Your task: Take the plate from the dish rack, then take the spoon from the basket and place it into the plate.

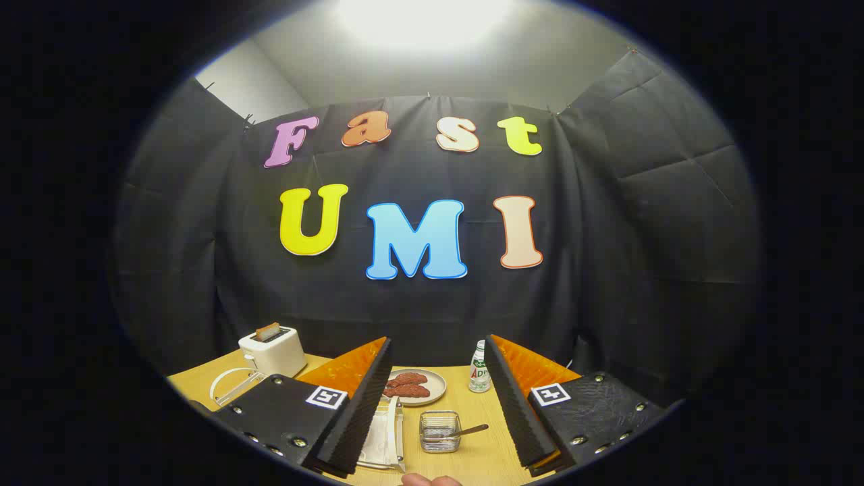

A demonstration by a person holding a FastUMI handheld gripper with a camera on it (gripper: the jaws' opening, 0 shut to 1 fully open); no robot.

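The gripper hangs above the counter with its 2 fingers spread wide and nothing between them but open air.

Below that gap stands the basket, a small see-through square container. The spoon leans in it, bowl end down inside and handle slanting up and out over the rim toward the right finger, its long axis running roughly across the gap.

Just beside the left finger stands the dish rack, with the pale plate set in it on edge, partly hidden by that finger.

Beyond the basket lies a round dish holding 2 reddish-brown pieces of food. To its right a small bottle stands upright. Further left, a white toaster has a slice of toast sticking up from its slot, and a white wire stand sits beside it.
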